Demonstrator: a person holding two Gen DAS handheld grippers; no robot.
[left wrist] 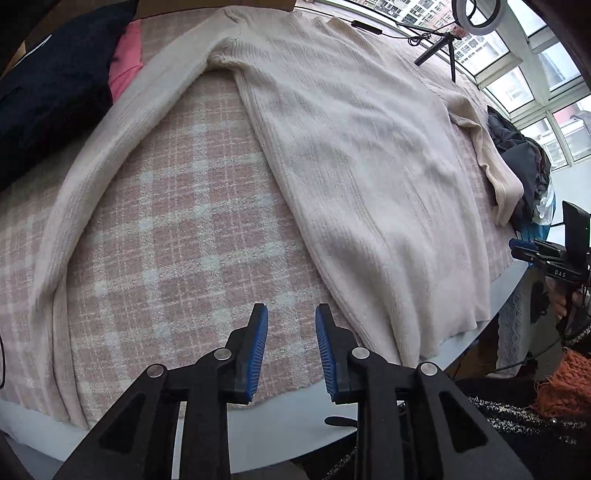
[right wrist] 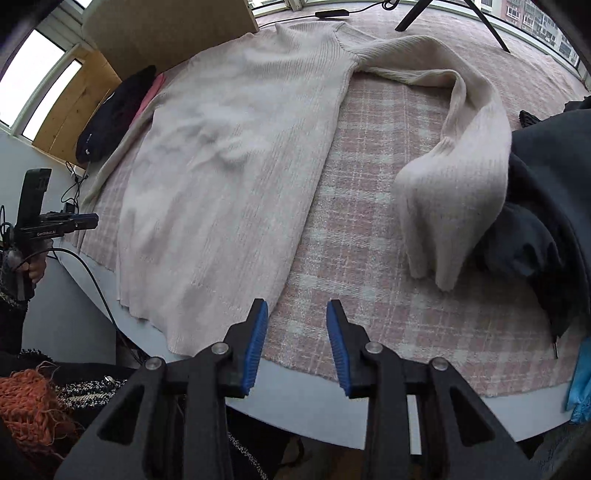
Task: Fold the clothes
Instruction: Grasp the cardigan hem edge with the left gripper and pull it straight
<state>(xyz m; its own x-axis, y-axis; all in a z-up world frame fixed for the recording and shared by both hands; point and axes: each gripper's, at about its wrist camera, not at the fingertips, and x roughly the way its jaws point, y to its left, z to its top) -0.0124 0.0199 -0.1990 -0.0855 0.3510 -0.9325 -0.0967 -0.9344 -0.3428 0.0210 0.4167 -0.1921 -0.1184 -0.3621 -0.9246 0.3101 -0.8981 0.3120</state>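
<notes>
A cream ribbed sweater [left wrist: 351,147] lies flat, front down the table, on a pink plaid blanket [left wrist: 177,229]. Its left sleeve [left wrist: 110,155] runs out straight toward the near left corner. The other sleeve [right wrist: 454,173] is bent back on itself at the right, beside dark clothes. My left gripper [left wrist: 291,310] hangs open over bare blanket between the left sleeve and the sweater's hem, with nothing between its blue pads. My right gripper [right wrist: 297,306] is open too, over blanket just right of the sweater [right wrist: 229,166] side edge near the hem.
Black and pink clothes [left wrist: 55,85] lie at the far left, a dark heap [right wrist: 546,206] at the right. A ring-light tripod [left wrist: 443,40] and cable stand at the back. The grey table edge [left wrist: 295,417] runs just below the grippers. A cardboard box [right wrist: 166,29] stands behind.
</notes>
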